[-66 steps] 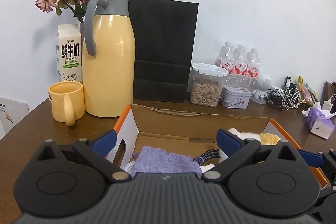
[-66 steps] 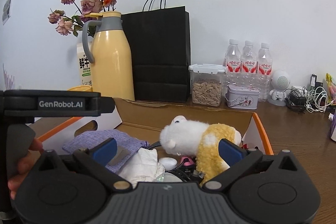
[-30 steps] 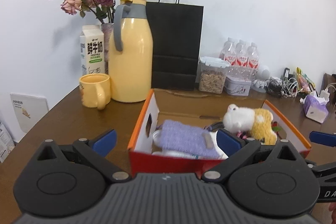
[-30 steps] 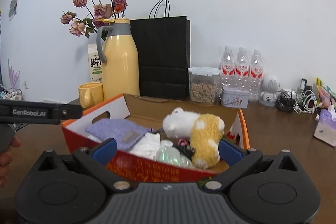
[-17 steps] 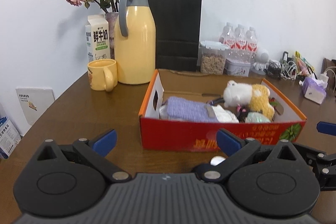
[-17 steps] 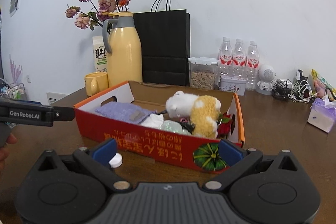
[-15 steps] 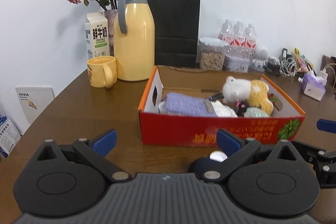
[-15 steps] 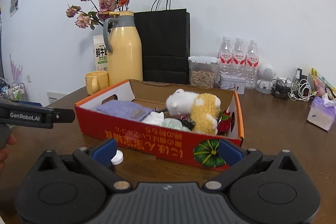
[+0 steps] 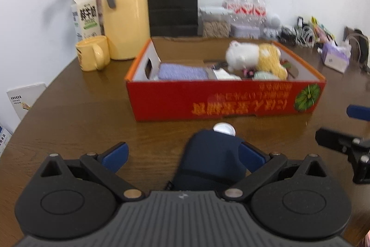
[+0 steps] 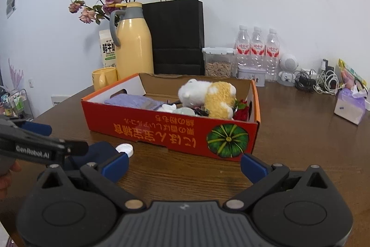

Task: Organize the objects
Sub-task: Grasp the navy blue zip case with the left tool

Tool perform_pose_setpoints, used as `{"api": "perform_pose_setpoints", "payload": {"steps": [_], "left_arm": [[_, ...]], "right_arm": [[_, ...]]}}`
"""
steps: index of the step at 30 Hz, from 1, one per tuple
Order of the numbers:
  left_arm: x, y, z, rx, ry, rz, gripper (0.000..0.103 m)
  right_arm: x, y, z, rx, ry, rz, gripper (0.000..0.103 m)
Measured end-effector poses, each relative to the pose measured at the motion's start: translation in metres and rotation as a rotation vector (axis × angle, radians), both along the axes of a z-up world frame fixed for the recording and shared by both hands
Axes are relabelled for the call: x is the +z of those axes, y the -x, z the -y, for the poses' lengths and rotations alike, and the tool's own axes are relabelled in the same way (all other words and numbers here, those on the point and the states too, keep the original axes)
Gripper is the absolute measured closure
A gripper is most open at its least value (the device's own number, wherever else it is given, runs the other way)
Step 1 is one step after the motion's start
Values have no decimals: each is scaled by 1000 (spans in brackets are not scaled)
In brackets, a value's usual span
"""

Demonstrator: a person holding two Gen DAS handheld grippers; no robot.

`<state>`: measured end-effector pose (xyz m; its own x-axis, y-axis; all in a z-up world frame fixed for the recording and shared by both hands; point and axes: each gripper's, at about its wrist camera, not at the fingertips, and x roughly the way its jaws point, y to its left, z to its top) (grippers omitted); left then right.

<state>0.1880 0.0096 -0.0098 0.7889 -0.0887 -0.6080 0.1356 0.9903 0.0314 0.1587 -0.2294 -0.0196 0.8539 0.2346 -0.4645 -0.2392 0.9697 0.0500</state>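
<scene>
The task's thing here looks like a dark navy bottle with a white round cap [image 9: 223, 128], lying on its side on the brown wooden table [image 9: 76, 117], cap end pointing toward the red cardboard box with a green pumpkin print [image 9: 231, 103]. It sits just in front of the box's long red wall, near but not touching it. From the left wrist view the bottle's dark body lies between the blue-padded fingers of the left gripper [image 9: 182, 155], crowded toward the right-hand finger and looking like it touches that pad, with a clear gap on the other side. So the left tongs are spread wide apart and not clamped on it. The view is a bit motion-blurred, so I can't tell the exact contact.

The right gripper [image 10: 183, 163] also has its fingers wide apart with nothing between them, only bare table, and it points at the pumpkin end of the box. The bottle lies to the left of it, partly hidden behind the left tool.

Inside the box: a folded lavender knitted cloth [image 10: 133, 101] at the left end and a white-and-yellow plush toy [image 10: 208, 94] toward the right end, with small bits I can't make out under it.

Behind the box stand a tall yellow thermos jug with a grey handle [image 10: 133, 43], a yellow mug [image 10: 104, 78], a black paper shopping bag [image 10: 177, 36] and three clear water bottles [image 10: 256, 50].
</scene>
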Motion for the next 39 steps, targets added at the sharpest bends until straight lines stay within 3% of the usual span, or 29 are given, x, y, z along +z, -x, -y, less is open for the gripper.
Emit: {"api": "perform_pose_setpoints", "payload": {"steps": [14,24,39], "left_arm": [[-31,-14,16,-47,-36,-121,0],[-38,-5,15,-24,-2,-65,0],[-37,-4,14,-23,0,-58,0]], "right_arm": [[-18,-10,6,-10,-15,-50,0],[-26,-14,9,-13,-28,-74,0],[-31,-12,10,-15,-28,-91,0]]}}
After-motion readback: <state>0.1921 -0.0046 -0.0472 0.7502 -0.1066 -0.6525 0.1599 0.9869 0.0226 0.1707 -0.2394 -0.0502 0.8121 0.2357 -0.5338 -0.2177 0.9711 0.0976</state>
